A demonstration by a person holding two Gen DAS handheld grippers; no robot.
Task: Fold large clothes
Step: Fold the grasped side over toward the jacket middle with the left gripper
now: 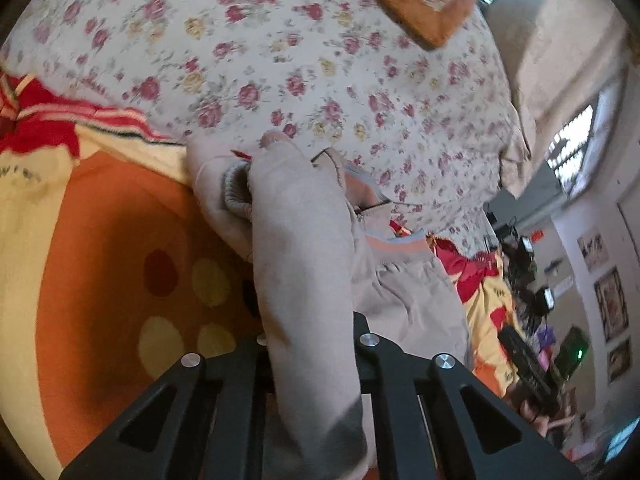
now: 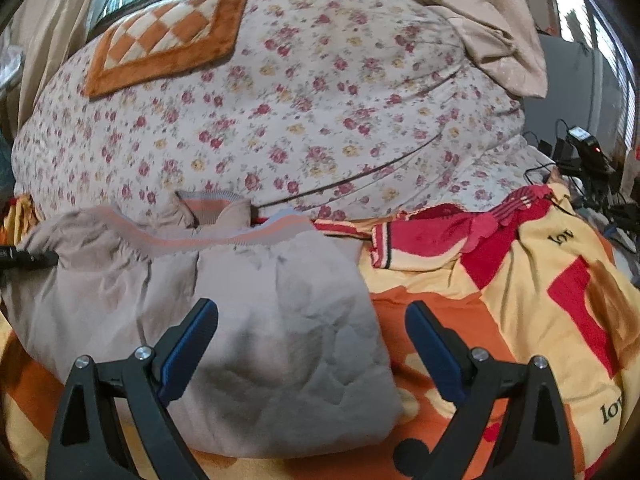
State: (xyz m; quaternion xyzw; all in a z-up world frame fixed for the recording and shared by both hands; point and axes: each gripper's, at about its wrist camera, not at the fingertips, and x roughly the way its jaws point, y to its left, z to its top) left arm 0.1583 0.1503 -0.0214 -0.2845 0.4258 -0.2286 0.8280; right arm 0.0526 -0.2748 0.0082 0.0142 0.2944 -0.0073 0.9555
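A beige sweatshirt with an orange and blue striped ribbed hem lies bunched on the bed, in front of the floral quilt. My right gripper hovers open just over its near part. One blue-padded finger is above the cloth and the other is over the blanket; neither pinches anything. In the left wrist view a long fold of the same sweatshirt, a sleeve by its ribbed cuff, runs straight back between the black jaws. My left gripper is shut on it and the cloth hides its fingertips.
An orange, yellow and red blanket covers the bed under the sweatshirt. Behind it rises a bulky floral quilt with an orange checked mat on top. Cables and chargers lie at the right. A beige curtain hangs at the back.
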